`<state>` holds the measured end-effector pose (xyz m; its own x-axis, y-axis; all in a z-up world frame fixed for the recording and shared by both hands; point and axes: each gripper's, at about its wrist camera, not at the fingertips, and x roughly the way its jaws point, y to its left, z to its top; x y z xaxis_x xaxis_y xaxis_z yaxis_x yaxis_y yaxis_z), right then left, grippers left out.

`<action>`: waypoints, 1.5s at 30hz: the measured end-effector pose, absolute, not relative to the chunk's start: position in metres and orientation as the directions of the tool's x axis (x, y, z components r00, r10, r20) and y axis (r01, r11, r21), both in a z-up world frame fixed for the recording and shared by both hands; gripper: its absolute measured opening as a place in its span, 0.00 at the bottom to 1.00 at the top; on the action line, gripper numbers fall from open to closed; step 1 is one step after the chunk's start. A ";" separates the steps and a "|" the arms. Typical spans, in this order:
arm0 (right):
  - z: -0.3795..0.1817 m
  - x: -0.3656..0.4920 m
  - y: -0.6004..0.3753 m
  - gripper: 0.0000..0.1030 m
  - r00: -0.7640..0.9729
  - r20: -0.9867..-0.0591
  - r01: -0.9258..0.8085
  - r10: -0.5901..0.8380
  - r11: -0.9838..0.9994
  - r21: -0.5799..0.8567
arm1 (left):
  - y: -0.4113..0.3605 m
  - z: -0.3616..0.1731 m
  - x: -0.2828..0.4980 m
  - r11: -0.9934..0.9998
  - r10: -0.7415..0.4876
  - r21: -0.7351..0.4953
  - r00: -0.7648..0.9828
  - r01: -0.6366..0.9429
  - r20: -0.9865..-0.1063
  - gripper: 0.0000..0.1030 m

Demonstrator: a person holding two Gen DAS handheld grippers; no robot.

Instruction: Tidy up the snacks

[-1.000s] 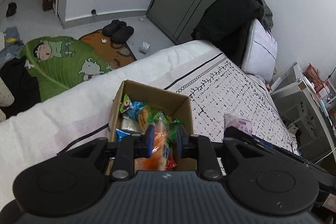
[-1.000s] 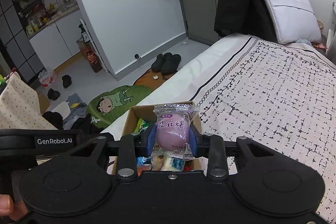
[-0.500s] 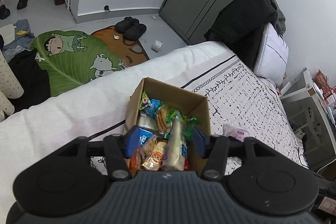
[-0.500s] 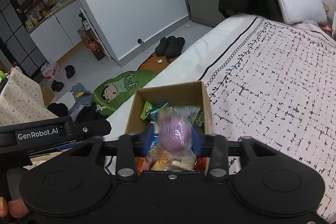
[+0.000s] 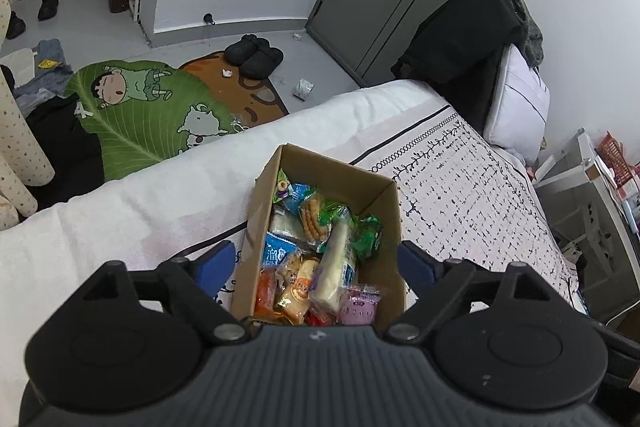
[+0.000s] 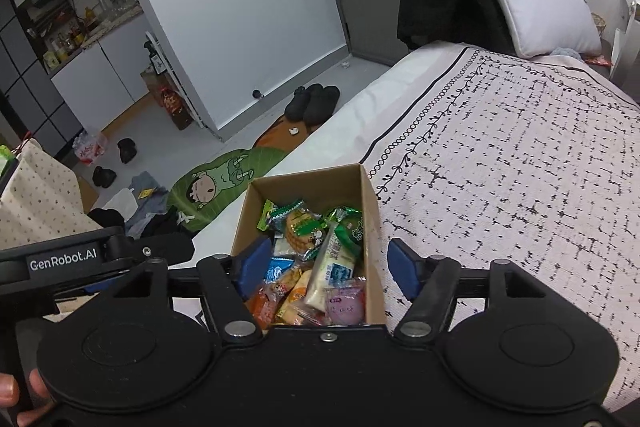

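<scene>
The left gripper (image 5: 314, 265) hangs over the near end of the open brown cardboard box (image 5: 376, 193), its blue-padded jaws spreading wider and pinching nothing; the packets seen between the pads lie below them in the box, not in the grip. The right gripper (image 6: 324, 265) is poised over the same end, its jaws also opening and likewise empty. Both point steeply down into the box, which suits dropping things from above rather than setting them in by the side.

Directly under the right jaws, in the box's near right corner, lies a clear wrapper holding a round purple sweet (image 6: 346, 305), resting on top of the other packets and leaning against the cardboard wall. That top, loose position reads as a dropped item, not a tucked one. Beside it a long white packet with blue print (image 6: 330, 267) lies along the box's length, with orange and yellow biscuit wrappers (image 6: 290, 297) to its left and green-wrapped snacks (image 6: 348, 223) piled toward the far end. The heap sits below the rim, so more would probably fit.

The box stands on the bed (image 6: 520, 155), on the white strip of the cover near its edge, just beside the black-patterned part. No further loose snacks show on the cover in either view, so the sorting looks close to finished, though much of the bed is hidden behind the grippers.
</scene>
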<state>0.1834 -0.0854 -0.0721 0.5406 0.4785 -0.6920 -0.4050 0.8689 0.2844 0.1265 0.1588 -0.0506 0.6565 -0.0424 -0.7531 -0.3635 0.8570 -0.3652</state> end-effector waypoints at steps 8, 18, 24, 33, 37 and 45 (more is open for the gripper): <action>-0.064 0.168 -0.111 0.70 0.559 -0.675 -0.397 0.481 0.870 0.291 | 0.145 -0.037 0.111 0.881 -0.029 -0.332 0.661 -0.338 -0.750 0.87; -0.047 0.140 -0.140 0.83 0.605 -0.627 -0.401 0.492 0.868 0.294 | 0.124 -0.017 0.085 0.912 -0.014 -0.289 0.682 -0.291 -0.731 0.92; -0.039 0.123 -0.154 0.92 0.634 -0.602 -0.398 0.486 0.872 0.284 | 0.114 -0.007 0.068 0.924 -0.008 -0.270 0.694 -0.269 -0.720 0.93; -0.029 0.102 -0.181 0.97 0.679 -0.562 -0.373 0.472 0.881 0.289 | 0.096 0.009 0.045 0.946 -0.001 -0.233 0.717 -0.225 -0.697 0.94; -0.024 0.092 -0.191 0.99 0.698 -0.545 -0.365 0.465 0.885 0.288 | 0.088 0.018 0.036 0.955 -0.004 -0.221 0.734 -0.200 -0.680 0.99; -0.021 0.075 -0.200 0.99 0.709 -0.535 -0.370 0.459 0.888 0.272 | 0.078 0.030 0.019 0.965 -0.002 -0.199 0.756 -0.169 -0.654 0.99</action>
